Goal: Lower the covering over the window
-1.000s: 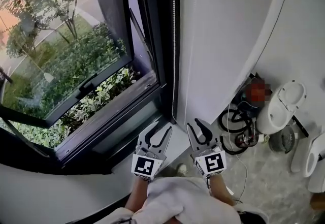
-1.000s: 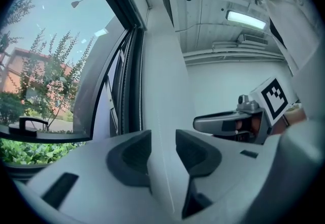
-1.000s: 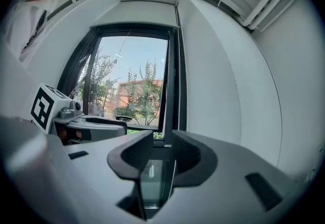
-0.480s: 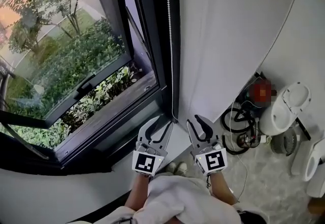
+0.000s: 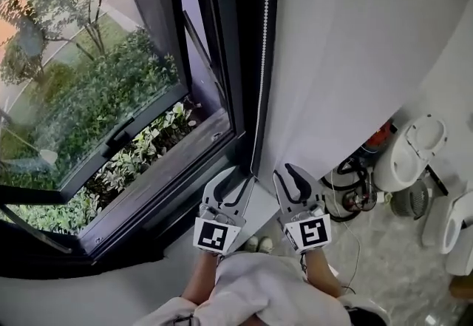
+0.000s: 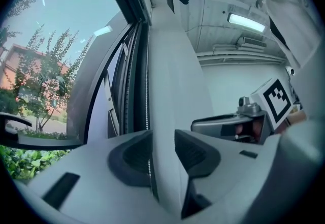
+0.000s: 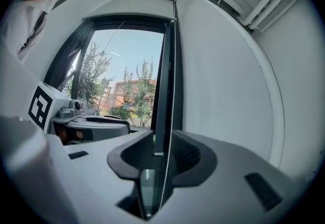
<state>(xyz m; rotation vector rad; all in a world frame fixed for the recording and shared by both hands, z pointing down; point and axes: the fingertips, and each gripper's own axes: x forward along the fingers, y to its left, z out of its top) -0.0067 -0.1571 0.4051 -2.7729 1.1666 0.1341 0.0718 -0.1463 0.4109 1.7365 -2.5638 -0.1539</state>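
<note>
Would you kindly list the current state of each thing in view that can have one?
Window sash: open, swung outward; glass uncovered.
Bead chain: hanging straight beside the frame, ungripped.
Left gripper: jaws apart, just been closing; chain in their gap, not pinched.
Right gripper: jaws apart; chain in their gap, not pinched.

Head view steeply down, both gripper views level, close, sharing window frame (image 5: 247, 36)
</note>
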